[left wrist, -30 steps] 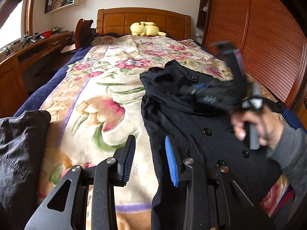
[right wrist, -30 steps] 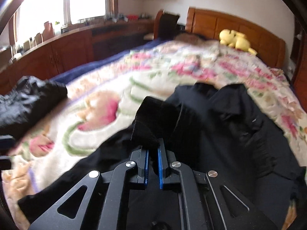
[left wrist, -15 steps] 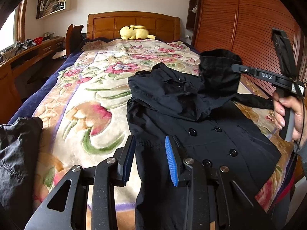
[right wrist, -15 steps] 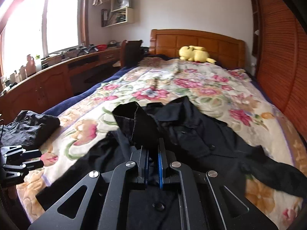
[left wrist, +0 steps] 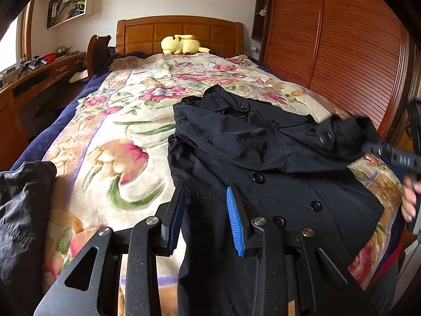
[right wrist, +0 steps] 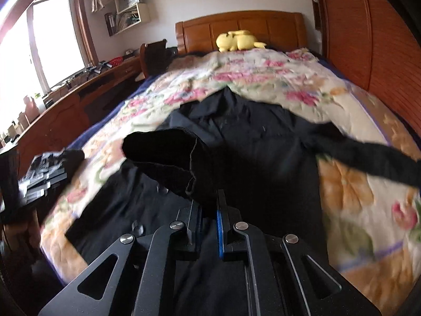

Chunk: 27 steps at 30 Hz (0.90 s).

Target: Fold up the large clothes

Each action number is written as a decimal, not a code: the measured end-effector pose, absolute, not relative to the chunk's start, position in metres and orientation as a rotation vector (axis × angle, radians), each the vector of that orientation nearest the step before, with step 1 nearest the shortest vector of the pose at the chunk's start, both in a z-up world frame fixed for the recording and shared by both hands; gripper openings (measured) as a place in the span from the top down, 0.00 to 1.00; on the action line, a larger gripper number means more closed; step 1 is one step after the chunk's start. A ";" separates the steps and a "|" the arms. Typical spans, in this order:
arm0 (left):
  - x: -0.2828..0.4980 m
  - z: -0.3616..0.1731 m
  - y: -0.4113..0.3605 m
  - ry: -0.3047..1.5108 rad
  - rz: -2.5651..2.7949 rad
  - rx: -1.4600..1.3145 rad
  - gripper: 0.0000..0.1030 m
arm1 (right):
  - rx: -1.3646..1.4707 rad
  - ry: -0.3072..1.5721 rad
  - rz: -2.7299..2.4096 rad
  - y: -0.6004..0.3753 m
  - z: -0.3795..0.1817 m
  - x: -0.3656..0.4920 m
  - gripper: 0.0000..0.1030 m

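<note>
Black, smooth woven fabric makes up the coat (left wrist: 276,184), which lies spread front-up on the near right part of the bed (left wrist: 126,121), its round dark buttons in two rows and its collar pointing toward the wooden headboard (left wrist: 181,33). Under it is a plush blanket (left wrist: 110,158) printed with pink flowers and green leaves. The left tool (left wrist: 205,218) hovers over the coat's near left edge, its ribbed blue pads partly apart with nothing between them. The right tool (right wrist: 208,210) has its pads pinched on a sleeve cuff (right wrist: 163,155), a dark tube of cloth lifted above the coat's chest; a loose belt (right wrist: 368,158) trails off to the right. A crumpled dark garment (left wrist: 23,210) sits at the bed's near left corner. A soft yellow toy (left wrist: 181,44) rests by the headboard.
</note>
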<state>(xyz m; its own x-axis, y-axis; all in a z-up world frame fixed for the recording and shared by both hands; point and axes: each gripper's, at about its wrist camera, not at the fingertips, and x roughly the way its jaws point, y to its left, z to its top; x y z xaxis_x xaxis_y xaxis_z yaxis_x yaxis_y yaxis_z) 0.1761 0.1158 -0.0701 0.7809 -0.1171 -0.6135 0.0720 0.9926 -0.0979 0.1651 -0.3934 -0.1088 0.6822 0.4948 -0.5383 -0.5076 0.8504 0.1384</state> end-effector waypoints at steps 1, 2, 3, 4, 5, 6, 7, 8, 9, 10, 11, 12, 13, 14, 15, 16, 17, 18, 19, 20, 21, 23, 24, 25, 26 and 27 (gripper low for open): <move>0.176 -0.070 0.113 0.665 -0.106 -0.070 0.68 | -0.036 0.604 0.556 -0.396 -0.114 0.157 0.93; 0.175 -0.070 0.110 0.666 -0.111 -0.068 0.68 | -0.040 0.607 0.555 -0.398 -0.118 0.152 0.92; 0.175 -0.072 0.105 0.668 -0.116 -0.062 0.68 | -0.042 0.611 0.556 -0.400 -0.121 0.147 0.92; 0.174 -0.072 0.102 0.670 -0.120 -0.057 0.68 | -0.043 0.614 0.554 -0.402 -0.123 0.141 0.90; 0.174 -0.074 0.097 0.674 -0.124 -0.052 0.68 | -0.045 0.614 0.548 -0.404 -0.125 0.136 0.90; 0.173 -0.076 0.091 0.681 -0.131 -0.045 0.68 | -0.051 0.611 0.541 -0.405 -0.126 0.132 0.90; 0.173 -0.077 0.087 0.684 -0.136 -0.041 0.68 | -0.055 0.607 0.538 -0.411 -0.127 0.129 0.88; 0.172 -0.078 0.082 0.688 -0.143 -0.037 0.68 | -0.058 0.608 0.536 -0.415 -0.128 0.126 0.84; 0.170 -0.080 0.075 0.691 -0.151 -0.033 0.68 | -0.060 0.609 0.533 -0.420 -0.126 0.126 0.81; 0.169 -0.081 0.071 0.691 -0.158 -0.031 0.68 | -0.064 0.609 0.530 -0.422 -0.127 0.127 0.74; 0.168 -0.082 0.066 0.690 -0.166 -0.029 0.68 | -0.071 0.609 0.528 -0.427 -0.127 0.125 0.66; 0.166 -0.083 0.060 0.688 -0.176 -0.025 0.68 | -0.079 0.609 0.526 -0.430 -0.127 0.123 0.62; 0.165 -0.084 0.055 0.689 -0.180 -0.022 0.68 | -0.089 0.607 0.521 -0.432 -0.130 0.122 0.57; 0.164 -0.085 0.050 0.688 -0.185 -0.017 0.68 | -0.100 0.609 0.516 -0.434 -0.133 0.125 0.54; 0.163 -0.086 0.043 0.685 -0.195 -0.011 0.68 | -0.112 0.614 0.513 -0.435 -0.136 0.127 0.53; 0.163 -0.088 0.039 0.684 -0.202 -0.009 0.68 | -0.122 0.621 0.515 -0.437 -0.139 0.127 0.52; 0.163 -0.089 0.034 0.688 -0.207 -0.007 0.68 | -0.128 0.624 0.515 -0.440 -0.142 0.127 0.52; 0.164 -0.091 0.028 0.699 -0.216 -0.004 0.68 | -0.132 0.625 0.514 -0.444 -0.144 0.127 0.52; 0.166 -0.093 0.022 0.709 -0.228 -0.004 0.68 | -0.136 0.626 0.512 -0.446 -0.144 0.128 0.52; 0.168 -0.095 0.017 0.718 -0.242 -0.005 0.68 | -0.142 0.626 0.505 -0.449 -0.146 0.129 0.52; 0.170 -0.097 0.010 0.727 -0.259 -0.007 0.68 | -0.146 0.624 0.497 -0.453 -0.148 0.131 0.52; 0.172 -0.098 -0.002 0.735 -0.282 -0.012 0.68 | -0.148 0.624 0.478 -0.460 -0.152 0.135 0.52; 0.174 -0.098 -0.009 0.739 -0.301 -0.017 0.67 | -0.147 0.624 0.470 -0.463 -0.154 0.139 0.52; 0.176 -0.099 -0.016 0.741 -0.313 -0.020 0.67 | -0.149 0.626 0.461 -0.465 -0.156 0.142 0.52; 0.178 -0.099 -0.025 0.744 -0.328 -0.021 0.66 | -0.156 0.628 0.455 -0.466 -0.159 0.147 0.52; 0.179 -0.099 -0.031 0.747 -0.338 -0.020 0.66 | -0.163 0.630 0.446 -0.466 -0.162 0.151 0.52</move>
<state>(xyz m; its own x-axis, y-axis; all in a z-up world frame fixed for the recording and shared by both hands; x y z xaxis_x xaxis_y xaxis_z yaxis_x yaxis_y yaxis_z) 0.1794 -0.0313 -0.0994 0.6821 -0.3086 -0.6630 0.2942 0.9458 -0.1375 0.1512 -0.4664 -0.1618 0.7169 0.3528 -0.6013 -0.4501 0.8929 -0.0127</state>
